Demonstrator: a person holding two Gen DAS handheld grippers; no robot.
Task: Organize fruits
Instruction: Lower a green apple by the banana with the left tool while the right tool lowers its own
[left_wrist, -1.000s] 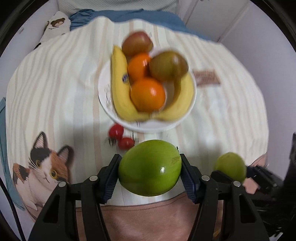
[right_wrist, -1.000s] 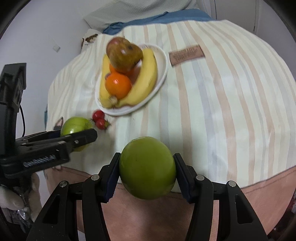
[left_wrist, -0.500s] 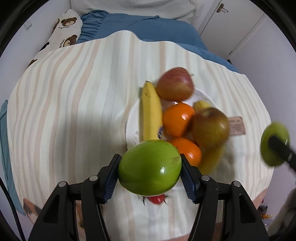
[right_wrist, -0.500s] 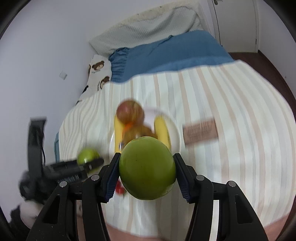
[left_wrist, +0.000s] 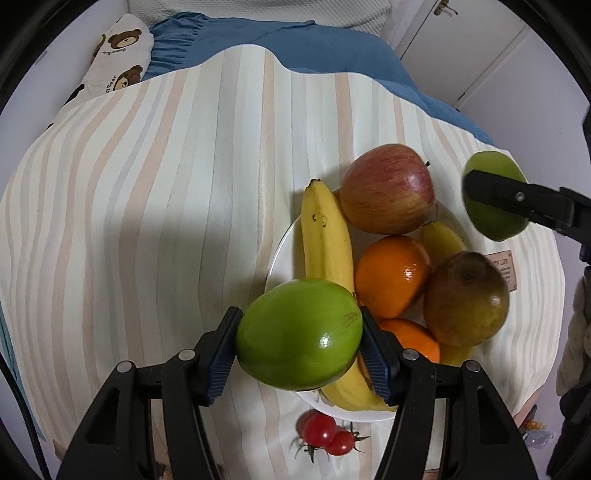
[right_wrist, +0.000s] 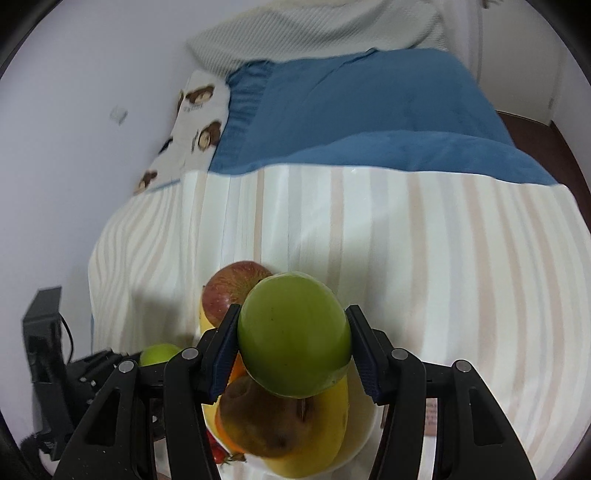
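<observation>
My left gripper (left_wrist: 301, 347) is shut on a green apple (left_wrist: 299, 334) and holds it above the near left rim of a white plate (left_wrist: 280, 247). The plate carries a red apple (left_wrist: 386, 188), bananas (left_wrist: 323, 236), two oranges (left_wrist: 389, 275) and a brownish pear (left_wrist: 467, 295). My right gripper (right_wrist: 293, 347) is shut on a second green apple (right_wrist: 293, 332), held above the same plate; it also shows in the left wrist view (left_wrist: 493, 197) at the plate's far right. Two cherry tomatoes (left_wrist: 327, 437) lie on the cloth in front of the plate.
The plate stands on a striped cloth (left_wrist: 166, 184) over a small round table. A bed with a blue blanket (right_wrist: 369, 110) and a bear-print pillow (left_wrist: 118, 59) lies behind. A brown label (left_wrist: 502, 266) sits on the cloth right of the plate.
Both grippers, each holding its green apple, have moved forward from the table's near edge to above the fruit plate. The plate's fruits have not moved.
</observation>
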